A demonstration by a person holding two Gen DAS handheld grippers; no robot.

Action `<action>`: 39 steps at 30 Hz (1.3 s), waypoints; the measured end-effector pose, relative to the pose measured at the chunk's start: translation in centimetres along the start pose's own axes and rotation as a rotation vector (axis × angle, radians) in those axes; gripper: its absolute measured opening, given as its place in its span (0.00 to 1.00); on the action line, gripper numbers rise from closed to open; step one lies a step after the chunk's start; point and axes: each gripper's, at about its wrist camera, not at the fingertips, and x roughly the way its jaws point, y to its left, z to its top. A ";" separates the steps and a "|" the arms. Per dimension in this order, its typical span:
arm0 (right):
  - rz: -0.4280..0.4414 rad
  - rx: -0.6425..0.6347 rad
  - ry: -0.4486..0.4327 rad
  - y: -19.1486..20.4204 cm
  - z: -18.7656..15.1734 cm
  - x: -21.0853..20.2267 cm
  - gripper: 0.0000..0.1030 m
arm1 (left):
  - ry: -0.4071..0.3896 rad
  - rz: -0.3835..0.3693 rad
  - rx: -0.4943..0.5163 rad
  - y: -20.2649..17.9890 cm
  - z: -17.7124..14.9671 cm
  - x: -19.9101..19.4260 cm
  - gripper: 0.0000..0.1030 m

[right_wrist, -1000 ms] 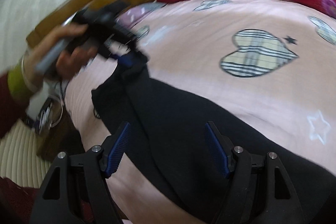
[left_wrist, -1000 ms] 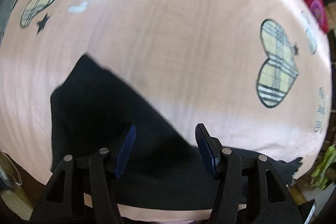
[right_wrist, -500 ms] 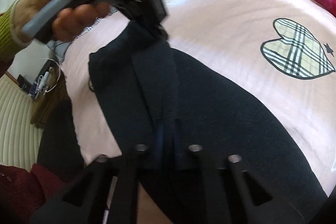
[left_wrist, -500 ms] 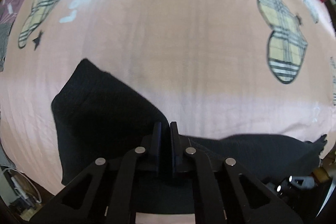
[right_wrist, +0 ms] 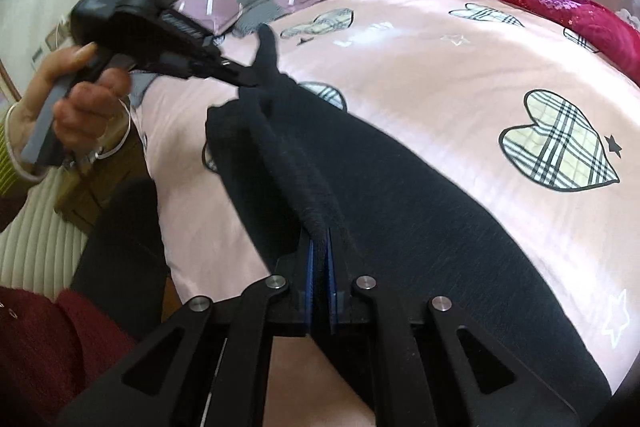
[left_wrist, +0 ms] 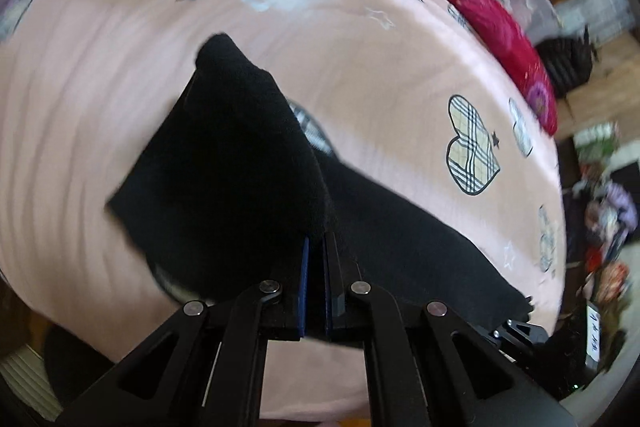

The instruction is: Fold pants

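1. The black pants (right_wrist: 420,227) lay across the pink bedsheet (right_wrist: 440,75) on the bed, with one long edge lifted off it in a taut ridge between the two grippers.
2. The right gripper (right_wrist: 319,247) was clamped on that ridge at its near end, its blue-padded fingers pressed together with a fold of black fabric between them.
3. The left gripper (right_wrist: 250,77), held in the person's left hand (right_wrist: 80,103), pinched the far end of the same edge near a corner; in its own view the left gripper (left_wrist: 314,247) showed its fingers together on a raised peak of the pants (left_wrist: 240,167).
4. The rest of the garment stayed flat on the sheet, running away to the right toward the bed's edge.
5. Judged from this, the fold was only starting: the edge was raised but not yet carried over.
6. Risks from here:
   - The pinch at each end looked shallow, so a sharp pull could slip the fabric free.
   - Unequal travel of the two grippers would skew the fold and leave the edges misaligned.
   - The smooth sheet could let the flat part drag along, bunching it.
   - Motion blur in the left wrist view suggested speed, which would worsen all three.
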 end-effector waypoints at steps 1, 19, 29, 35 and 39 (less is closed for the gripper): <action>-0.005 -0.006 0.011 0.1 -0.2 0.1 0.07 | -0.012 -0.012 -0.014 0.3 -1.1 0.2 0.03; -0.090 -0.104 0.133 2.5 -1.3 2.0 0.07 | -0.033 -0.145 -0.121 6.3 -5.7 1.9 0.04; -0.123 -0.085 0.181 2.4 -0.9 3.0 0.10 | -0.064 -0.095 -0.114 8.2 -6.2 1.9 0.06; -0.079 -0.043 0.159 2.8 -0.6 2.1 0.46 | -0.089 -0.091 -0.149 9.5 -6.0 0.1 0.43; -0.036 -0.009 0.101 3.2 0.0 0.7 0.55 | -0.110 -0.080 -0.179 10.1 -5.6 -0.7 0.52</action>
